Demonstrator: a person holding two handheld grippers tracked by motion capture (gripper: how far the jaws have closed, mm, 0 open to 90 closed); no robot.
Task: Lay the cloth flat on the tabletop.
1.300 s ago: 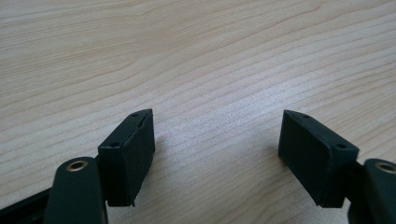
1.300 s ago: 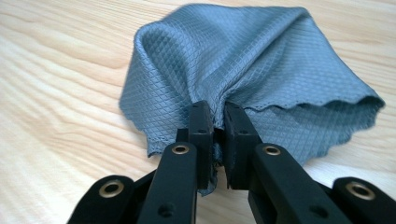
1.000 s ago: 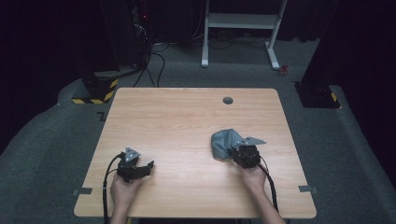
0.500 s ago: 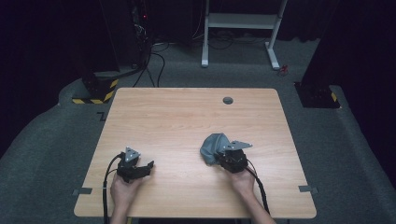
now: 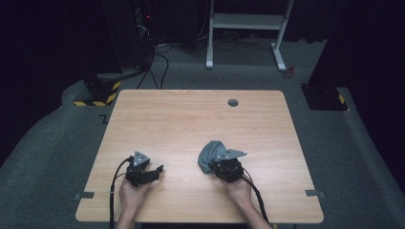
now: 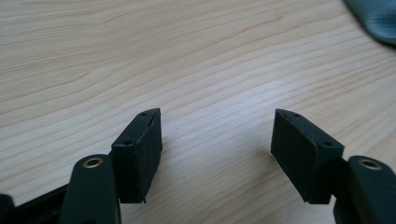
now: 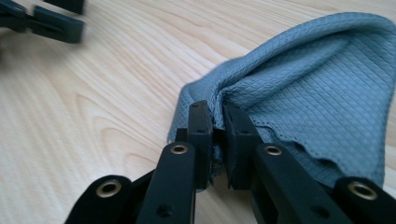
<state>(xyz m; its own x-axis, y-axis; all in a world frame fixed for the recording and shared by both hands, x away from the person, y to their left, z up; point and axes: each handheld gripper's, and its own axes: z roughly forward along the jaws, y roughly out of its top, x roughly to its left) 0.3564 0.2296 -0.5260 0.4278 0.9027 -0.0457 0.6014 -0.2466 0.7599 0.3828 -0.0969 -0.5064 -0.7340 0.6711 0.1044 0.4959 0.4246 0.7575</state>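
Cloth [image 5: 209, 155]: grey, quilted, bunched on the desk [image 5: 181, 119], well nearer the person than the round grommet [image 5: 233, 102]; its long axis ran from the right tool up and away toward the grommet.
Right tool [image 7: 218, 135]: jaws pressed together, pinching a fold of the cloth's near edge.
Left tool [image 6: 217, 140]: jaws spread, just closing a little, bare desk between them; well left of the cloth.
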